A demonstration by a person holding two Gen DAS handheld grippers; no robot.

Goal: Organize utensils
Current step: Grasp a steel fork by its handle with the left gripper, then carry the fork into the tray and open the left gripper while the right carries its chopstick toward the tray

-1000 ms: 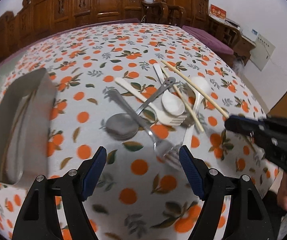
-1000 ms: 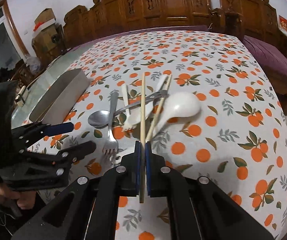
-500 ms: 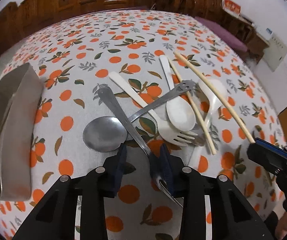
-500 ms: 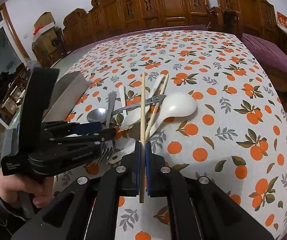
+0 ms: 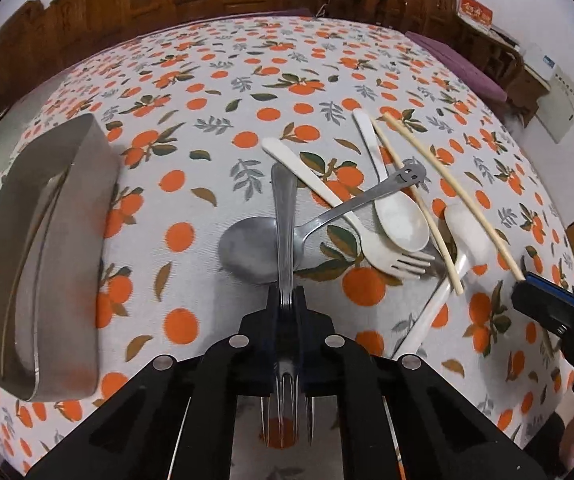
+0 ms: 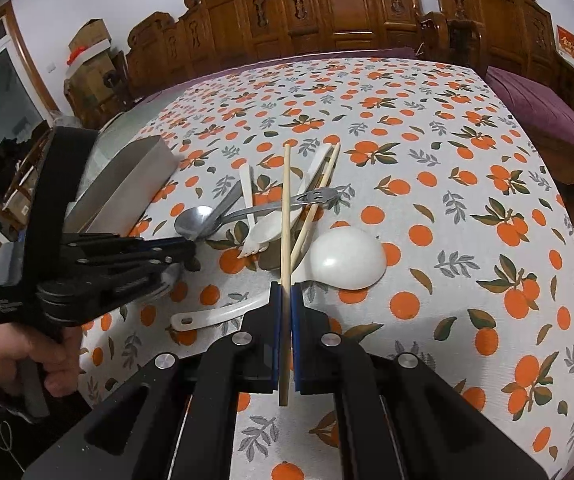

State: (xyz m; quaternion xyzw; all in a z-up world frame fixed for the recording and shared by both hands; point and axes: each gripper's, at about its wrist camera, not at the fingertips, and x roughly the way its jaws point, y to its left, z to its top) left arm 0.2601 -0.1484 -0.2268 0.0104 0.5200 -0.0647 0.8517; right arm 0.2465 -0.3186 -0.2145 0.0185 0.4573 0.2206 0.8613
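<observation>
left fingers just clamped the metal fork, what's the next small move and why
Probably lift the fork straight up. The left gripper has just closed on its neck, but the handle lies across the metal spoon, so dragging sideways toward the tray might disturb it.

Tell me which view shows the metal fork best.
The left wrist view: the metal fork runs lengthwise through the shut left gripper, handle and tines both visible. In the right wrist view that gripper's body hides nearly all of it.
</observation>
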